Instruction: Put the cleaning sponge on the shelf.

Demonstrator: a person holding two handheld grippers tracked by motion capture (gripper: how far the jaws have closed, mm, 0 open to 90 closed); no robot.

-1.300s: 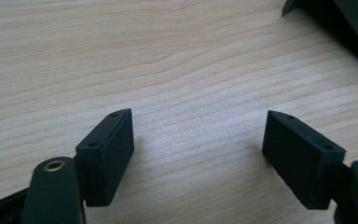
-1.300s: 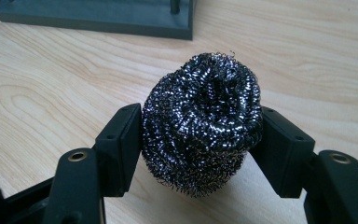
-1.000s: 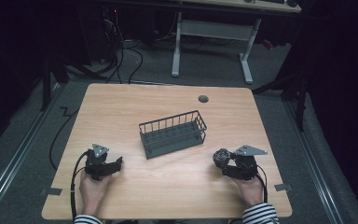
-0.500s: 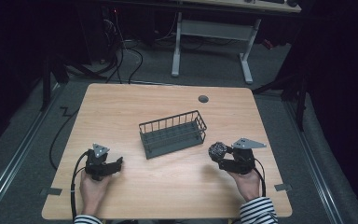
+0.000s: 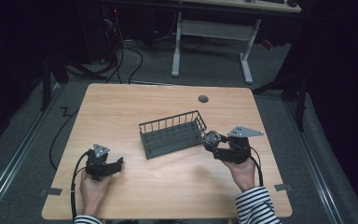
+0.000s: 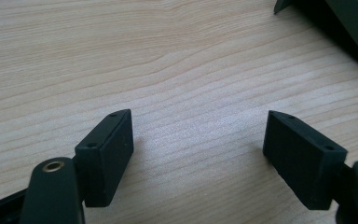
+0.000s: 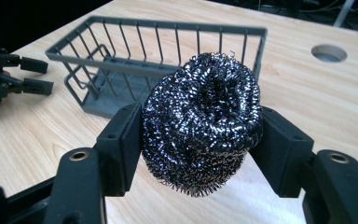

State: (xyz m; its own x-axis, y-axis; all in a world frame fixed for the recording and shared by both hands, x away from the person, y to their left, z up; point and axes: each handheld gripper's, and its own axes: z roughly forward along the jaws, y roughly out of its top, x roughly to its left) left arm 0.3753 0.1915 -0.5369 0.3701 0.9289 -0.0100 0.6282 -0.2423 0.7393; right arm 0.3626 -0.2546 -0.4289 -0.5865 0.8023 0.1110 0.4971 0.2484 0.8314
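Right gripper [image 7: 200,135] clamped on steel scourer [image 7: 203,126], both pads pressed into its sides, jaws just closing a bit tighter. Scourer [image 5: 210,138] lifted off desk [image 5: 168,186], just beside right end of wire basket [image 5: 172,133], toward right edge. Basket mid-desk, set at a slight angle. Round cable hole [image 5: 203,99] near far edge. Left gripper [image 5: 116,164] near front left corner, low over bare wood, jaws wide apart, nothing between pads [image 6: 116,149].
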